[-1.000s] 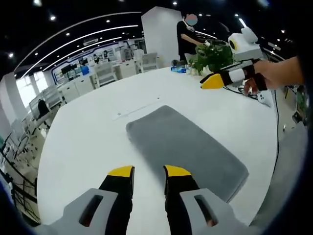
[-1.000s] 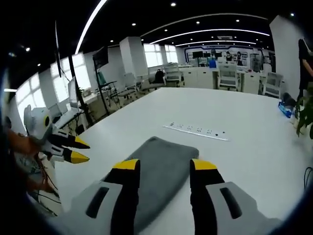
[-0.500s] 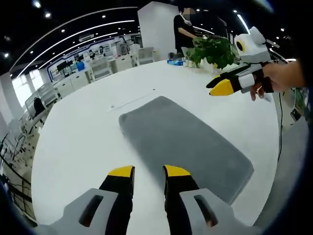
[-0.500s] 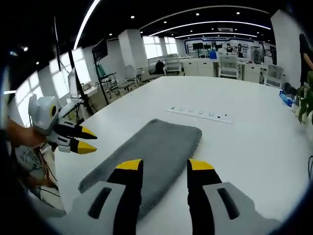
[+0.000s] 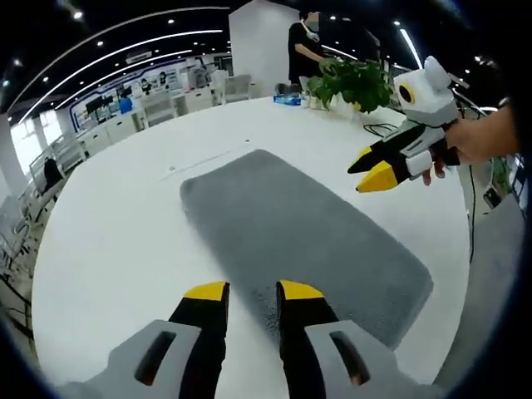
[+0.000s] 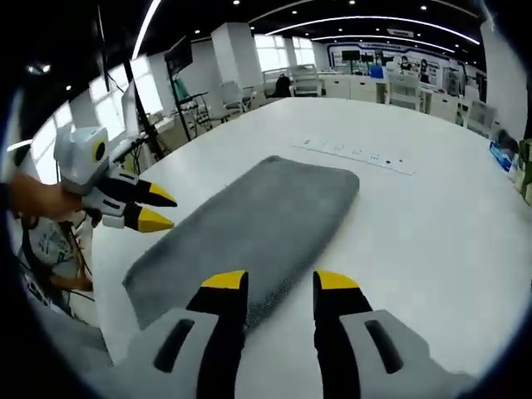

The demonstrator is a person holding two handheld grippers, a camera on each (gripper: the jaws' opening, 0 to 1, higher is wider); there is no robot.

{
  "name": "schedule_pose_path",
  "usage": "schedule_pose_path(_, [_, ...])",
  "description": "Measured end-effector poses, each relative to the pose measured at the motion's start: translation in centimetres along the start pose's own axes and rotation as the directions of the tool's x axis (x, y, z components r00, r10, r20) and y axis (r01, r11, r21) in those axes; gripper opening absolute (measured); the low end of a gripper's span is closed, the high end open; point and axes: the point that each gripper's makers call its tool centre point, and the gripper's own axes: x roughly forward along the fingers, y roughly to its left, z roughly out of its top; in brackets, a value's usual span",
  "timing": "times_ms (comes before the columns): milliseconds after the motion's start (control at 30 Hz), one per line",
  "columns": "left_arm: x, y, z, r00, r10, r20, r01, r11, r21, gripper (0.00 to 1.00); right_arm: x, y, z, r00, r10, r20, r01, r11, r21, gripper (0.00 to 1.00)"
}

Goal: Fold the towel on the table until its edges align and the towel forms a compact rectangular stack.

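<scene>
Both tongs, left (image 5: 252, 291) and right (image 6: 279, 280), hover released over the towel (image 5: 299, 237) lying flat on the worktop (image 5: 116, 241); a shallow pinch might drag it instead of lifting an edge.

The flat grey rectangular towel (image 5: 303, 237) lies on the round white table (image 5: 108, 249), between the two grippers, a power strip (image 6: 353, 155) beyond it.

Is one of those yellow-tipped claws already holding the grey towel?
No: in the left gripper view both the left gripper and the right gripper are open and off the towel, which lies flat on the table.
</scene>
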Motion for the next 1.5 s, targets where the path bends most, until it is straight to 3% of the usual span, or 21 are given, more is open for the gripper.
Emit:
schedule_pose_path(400, [1.4, -0.8, -1.7, 0.997, -0.054, -0.062, 0.056, 0.998, 0.022, 0.19, 1.5, 1.9, -2.3, 0.995, 0.056, -0.085, -0.059, 0.998, -0.032, 0.28])
schedule_pose_path(533, [1.6, -1.1, -3.3, 0.991, -0.053, -0.121, 0.072, 0.985, 0.154, 0.14, 1.9, 2.3, -3.8, 0.987, 0.071, -0.142, -0.086, 0.991, -0.102, 0.30])
schedule_pose_path(600, [1.8, -1.3, -3.1, 0.993, -0.058, -0.098, 0.072, 0.986, 0.148, 0.13, 2.0, 2.3, -4.2, 0.987, 0.062, -0.149, -0.085, 0.984, -0.154, 0.30])
schedule_pose_path(733, [1.9, -1.4, -3.1, 0.993, -0.058, -0.104, 0.070, 0.990, 0.125, 0.11, 2.1, 2.2, -4.4, 0.986, 0.057, -0.156, -0.082, 0.983, -0.164, 0.27])
schedule_pose_path(800, [2.1, -2.0, -3.3, 0.990, -0.092, -0.107, 0.100, 0.993, 0.070, 0.07, 2.1, 2.3, -4.5, 0.985, 0.050, -0.165, -0.083, 0.976, -0.200, 0.26])
schedule_pose_path(867, [2.2, -1.6, -3.3, 0.989, -0.087, -0.116, 0.091, 0.995, 0.029, 0.07, 2.2, 2.4, -4.4, 0.985, 0.047, -0.166, -0.083, 0.973, -0.216, 0.25])
schedule_pose_path(1100, [2.3, -2.2, -3.1, 0.989, -0.088, -0.117, 0.092, 0.995, 0.034, 0.07, 1.5, 2.4, -4.8, 0.982, 0.041, -0.186, -0.088, 0.965, -0.248, 0.22])
schedule_pose_path(1500, [3.1, -6.2, -2.1, 0.987, -0.116, -0.113, 0.122, 0.992, 0.046, 0.07, -1.4, 0.2, -6.8, 0.979, 0.001, -0.206, -0.052, 0.969, -0.240, 0.21])
